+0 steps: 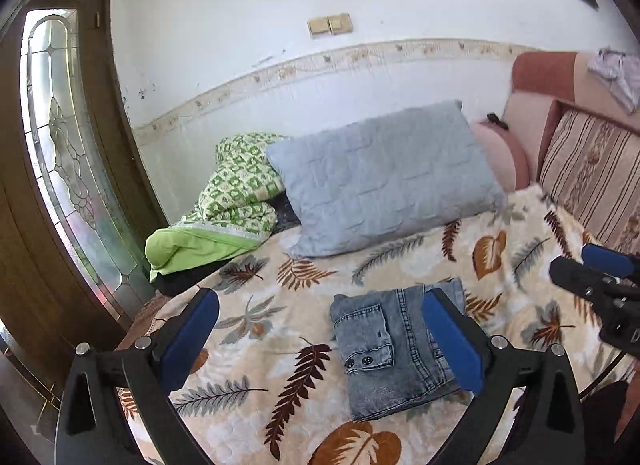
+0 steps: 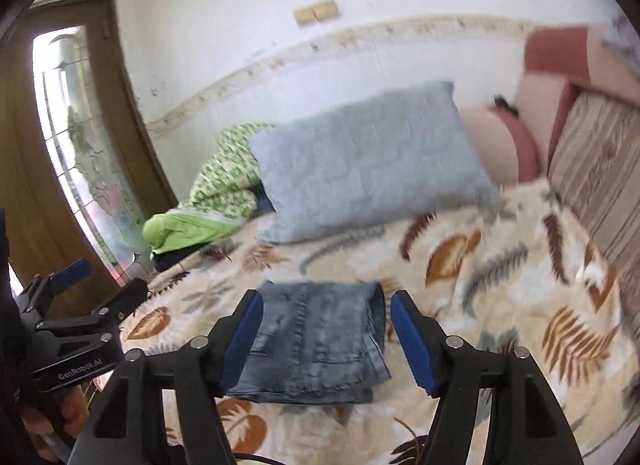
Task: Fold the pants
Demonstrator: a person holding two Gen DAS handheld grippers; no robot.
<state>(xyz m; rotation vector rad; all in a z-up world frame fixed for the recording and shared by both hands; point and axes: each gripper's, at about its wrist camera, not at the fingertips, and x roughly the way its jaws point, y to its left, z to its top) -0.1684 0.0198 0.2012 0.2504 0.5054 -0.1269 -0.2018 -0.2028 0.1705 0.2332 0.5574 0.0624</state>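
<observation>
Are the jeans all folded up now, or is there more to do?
They look done: the jeans lie in a small folded stack on the leaf-patterned blanket. Nothing is in hand: the left gripper and right gripper are both open and empty above them. Nothing obvious is left.

Daylight enters through the glazed door panel at the left and fills the room evenly, leaving the white wall bright and shadows soft. The left wrist view is sharp. The right wrist view is smeared by motion blur throughout. Both fisheye pictures bend lines strongly toward dark, vignetted corners.
</observation>
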